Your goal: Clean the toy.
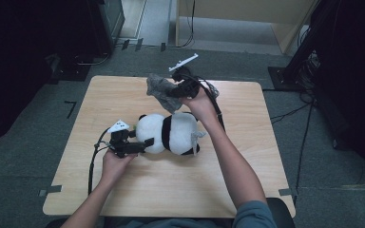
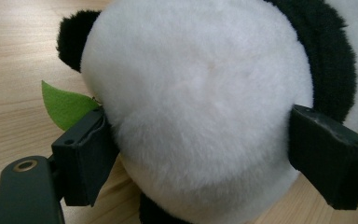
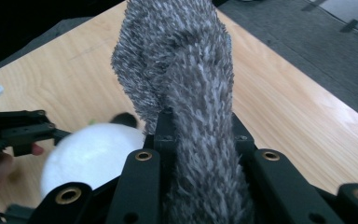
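Grey cloth lifted clear, panda braced on the table.

Right hand-held gripper [image 1: 173, 90], raised over the far middle of the table [image 1: 247, 190], clamped on a grey fuzzy cloth [image 3: 186, 79] that hangs free above the wood, bunched between the jaws in the right gripper view. Left hand-held gripper [image 2: 196, 154], low at near left, jaws spread around the white head of the plush panda [image 1: 171, 134] and pressed into the fur, steadying rather than lifting. Panda lying on its side at the table's middle, a green felt leaf [image 2: 65, 106] beside its head. Judged about midway: cloth off and held aloft, placing or wrapping yet to come. No brand, label or legible writing anywhere.
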`<state>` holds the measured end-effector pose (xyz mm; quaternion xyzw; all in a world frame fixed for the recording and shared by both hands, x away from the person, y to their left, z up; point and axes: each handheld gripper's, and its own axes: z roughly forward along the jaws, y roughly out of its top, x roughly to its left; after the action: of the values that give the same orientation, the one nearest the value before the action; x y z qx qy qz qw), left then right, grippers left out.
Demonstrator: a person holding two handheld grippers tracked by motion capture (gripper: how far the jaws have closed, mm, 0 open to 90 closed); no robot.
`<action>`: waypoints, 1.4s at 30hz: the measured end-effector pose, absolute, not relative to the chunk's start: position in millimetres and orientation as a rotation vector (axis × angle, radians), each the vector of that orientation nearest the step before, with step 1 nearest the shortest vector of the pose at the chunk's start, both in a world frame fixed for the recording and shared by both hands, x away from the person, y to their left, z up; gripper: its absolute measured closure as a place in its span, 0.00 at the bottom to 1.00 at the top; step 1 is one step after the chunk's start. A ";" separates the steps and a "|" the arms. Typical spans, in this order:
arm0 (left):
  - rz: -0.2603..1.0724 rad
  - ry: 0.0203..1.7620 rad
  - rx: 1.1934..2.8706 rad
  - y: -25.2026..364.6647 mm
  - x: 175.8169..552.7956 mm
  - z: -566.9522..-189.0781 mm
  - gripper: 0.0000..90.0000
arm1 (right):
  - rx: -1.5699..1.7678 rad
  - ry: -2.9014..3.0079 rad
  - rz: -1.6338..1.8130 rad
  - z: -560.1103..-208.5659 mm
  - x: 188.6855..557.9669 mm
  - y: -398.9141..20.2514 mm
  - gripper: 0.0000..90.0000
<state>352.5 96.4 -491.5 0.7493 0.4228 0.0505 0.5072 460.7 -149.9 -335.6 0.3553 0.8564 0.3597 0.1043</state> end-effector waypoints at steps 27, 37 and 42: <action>0.111 1.027 1.806 96.7 353.0 -492.1 0.15 | 1.093 2.651 0.884 -388.5 470.3 -135.3 0.80; 0.110 1.031 1.802 96.4 353.1 -492.2 0.15 | 1.201 2.578 0.898 -388.5 474.4 -181.2 0.80; 0.108 1.032 1.800 96.3 353.3 -492.4 0.15 | 1.284 2.549 0.930 -392.7 474.3 -202.4 0.80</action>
<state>353.3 96.3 -492.4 0.7466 0.4282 0.0447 0.5072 474.3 -202.4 -392.7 0.4265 0.8471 0.3091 0.0698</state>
